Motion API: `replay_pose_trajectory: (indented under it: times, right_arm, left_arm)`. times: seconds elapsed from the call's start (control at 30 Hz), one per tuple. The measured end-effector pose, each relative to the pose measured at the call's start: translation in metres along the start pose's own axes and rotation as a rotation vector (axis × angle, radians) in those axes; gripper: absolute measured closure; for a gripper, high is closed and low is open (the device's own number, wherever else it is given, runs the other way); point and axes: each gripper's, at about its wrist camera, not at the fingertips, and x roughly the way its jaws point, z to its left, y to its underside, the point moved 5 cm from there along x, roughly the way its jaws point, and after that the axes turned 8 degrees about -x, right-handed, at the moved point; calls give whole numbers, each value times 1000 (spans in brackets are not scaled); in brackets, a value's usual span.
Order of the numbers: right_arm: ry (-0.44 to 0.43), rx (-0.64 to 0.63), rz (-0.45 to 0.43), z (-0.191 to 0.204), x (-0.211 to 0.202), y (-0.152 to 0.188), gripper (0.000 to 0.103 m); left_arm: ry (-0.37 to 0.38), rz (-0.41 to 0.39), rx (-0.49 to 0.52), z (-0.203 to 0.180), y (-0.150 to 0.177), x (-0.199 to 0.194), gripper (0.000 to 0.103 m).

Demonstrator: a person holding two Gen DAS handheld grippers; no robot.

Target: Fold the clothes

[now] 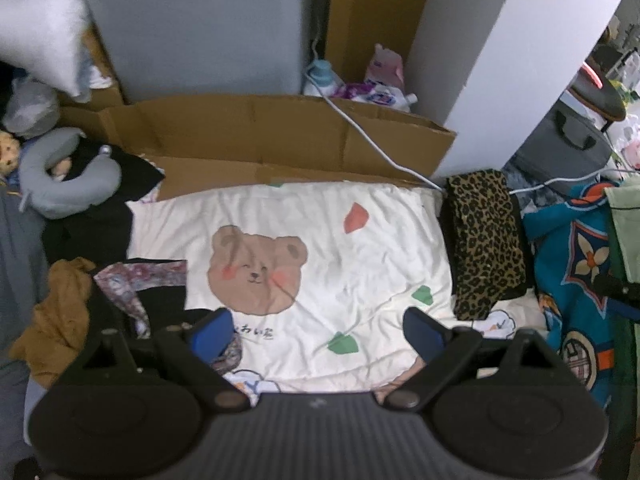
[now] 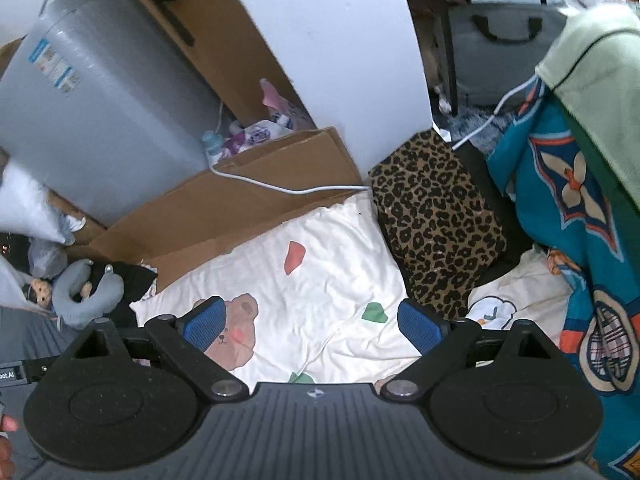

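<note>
A folded leopard-print garment (image 1: 486,240), brown with black spots, lies as a long narrow stack at the right edge of a cream quilt printed with a brown bear face (image 1: 320,248). Its long axis runs from the near edge of the quilt away toward a white wall panel (image 1: 500,60). At the quilt's left edge sits a loose heap of unfolded clothes: a crumpled mustard-brown cloth (image 1: 60,320), a black garment with a purple patterned strip (image 1: 136,280), and more black fabric behind it.

The left gripper (image 1: 318,330) hovers over the near edge of the quilt, its blue-padded jaws spread wide and holding nothing. The heap lies just to its left, touching the view of its left pad, so this hand looks the nearer one for picking up the next piece. The right gripper (image 2: 312,326) also hangs wide open and empty, and the leopard stack lies ahead and to its right.

Beyond the quilt stands flattened brown cardboard (image 1: 280,132), and a teal patterned blanket (image 2: 560,220) hangs on the right.
</note>
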Motion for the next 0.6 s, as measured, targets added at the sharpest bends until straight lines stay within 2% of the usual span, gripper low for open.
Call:
replay_pose_trajectory:
  times: [0.6]
  right_arm:
    - [16,-137,-78,48,-89,40,7]
  left_arm:
    - [48,-122,-29,37,57,-66,8]
